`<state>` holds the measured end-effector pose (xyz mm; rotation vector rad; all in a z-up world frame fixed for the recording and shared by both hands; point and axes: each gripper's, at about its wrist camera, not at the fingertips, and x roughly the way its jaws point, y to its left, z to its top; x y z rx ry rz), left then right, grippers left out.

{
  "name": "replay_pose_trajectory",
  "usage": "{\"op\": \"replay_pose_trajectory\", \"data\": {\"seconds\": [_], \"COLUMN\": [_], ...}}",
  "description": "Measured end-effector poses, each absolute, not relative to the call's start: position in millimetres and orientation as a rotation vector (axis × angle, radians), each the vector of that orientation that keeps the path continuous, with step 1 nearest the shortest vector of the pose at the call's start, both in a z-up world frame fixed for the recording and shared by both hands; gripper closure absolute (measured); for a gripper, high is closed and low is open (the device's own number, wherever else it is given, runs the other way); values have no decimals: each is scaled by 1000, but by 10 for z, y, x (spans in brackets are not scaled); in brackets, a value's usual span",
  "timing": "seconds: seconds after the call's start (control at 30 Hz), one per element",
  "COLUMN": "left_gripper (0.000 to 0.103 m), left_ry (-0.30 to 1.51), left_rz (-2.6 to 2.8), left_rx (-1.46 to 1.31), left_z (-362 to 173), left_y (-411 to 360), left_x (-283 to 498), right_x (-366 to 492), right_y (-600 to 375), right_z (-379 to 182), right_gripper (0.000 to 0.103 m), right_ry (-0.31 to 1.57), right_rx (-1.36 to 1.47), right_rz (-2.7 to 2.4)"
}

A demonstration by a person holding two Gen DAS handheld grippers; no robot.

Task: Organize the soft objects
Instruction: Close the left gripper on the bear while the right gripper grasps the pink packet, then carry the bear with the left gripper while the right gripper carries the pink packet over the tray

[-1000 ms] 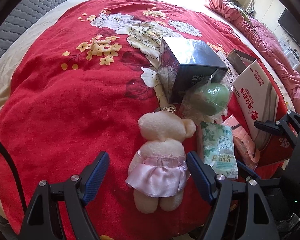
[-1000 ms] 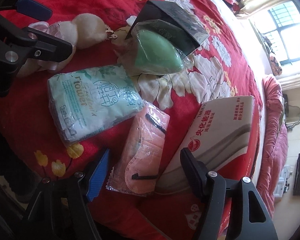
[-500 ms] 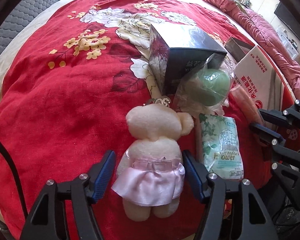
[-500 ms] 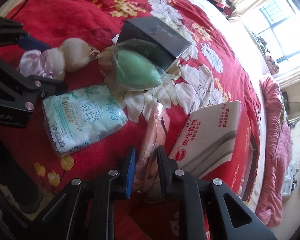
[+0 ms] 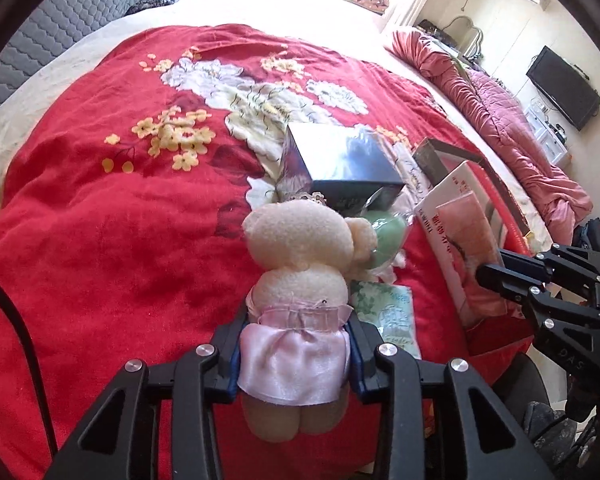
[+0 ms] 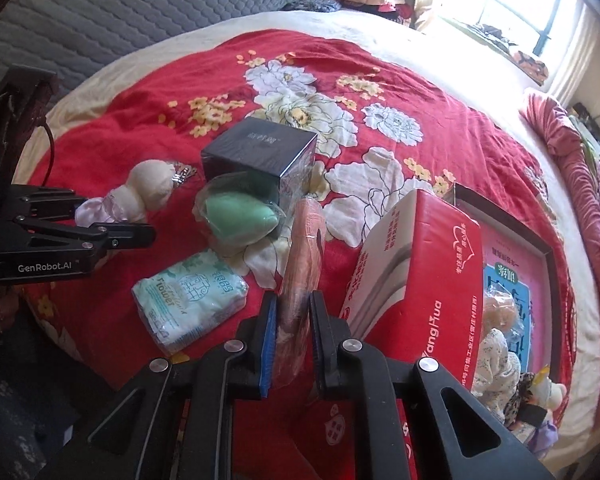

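Note:
A cream teddy bear point(image 5: 300, 240) in a pink satin skirt lies on the red floral blanket point(image 5: 100, 240). My left gripper point(image 5: 295, 332) is closing on it, and both blue pads press the skirt at the waist. The right wrist view shows the same bear point(image 6: 144, 188) between the left gripper point(image 6: 116, 218) fingers. My right gripper point(image 6: 293, 304) is shut on a pink packet in clear wrap point(image 6: 304, 248). The packet stands on edge, lifted off the blanket. From the left wrist view the pink packet point(image 5: 464, 232) hangs from the right gripper point(image 5: 496, 276).
A bagged green sponge point(image 6: 240, 216), a pale green tissue pack point(image 6: 188, 292) and a dark box point(image 6: 260, 152) lie between the grippers. A red-and-white carton point(image 6: 420, 272) stands to the right. Behind it is an open framed box point(image 6: 548, 248) with several soft toys point(image 6: 496, 344).
The left jaws have closed in from wide apart onto the bear's skirt. The right jaws have shut on the pink packet, lifted it and rolled it onto its edge.

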<state>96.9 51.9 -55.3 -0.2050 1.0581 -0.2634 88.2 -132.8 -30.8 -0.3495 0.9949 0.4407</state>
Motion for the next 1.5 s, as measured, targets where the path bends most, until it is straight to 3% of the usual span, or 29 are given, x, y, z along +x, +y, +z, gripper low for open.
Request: {"op": "replay_pose_trajectory", "data": {"seconds": [0.47, 0.9, 1.5], "left_gripper": [63, 62, 62], "left_ry": [970, 889, 968], "left_rz": [-317, -468, -595], "left_rx": [-121, 33, 168], "left_z": [51, 584, 331], "left_y": [-12, -1254, -2493], "left_x": [819, 930, 1176], "right_x": [678, 486, 355], "right_y": [-1845, -3035, -3864], "right_z": [382, 626, 386], "right_gripper": [87, 87, 87], "right_ry": [822, 732, 746], "right_rx": [-201, 1, 135], "right_rz": [402, 224, 101]}}
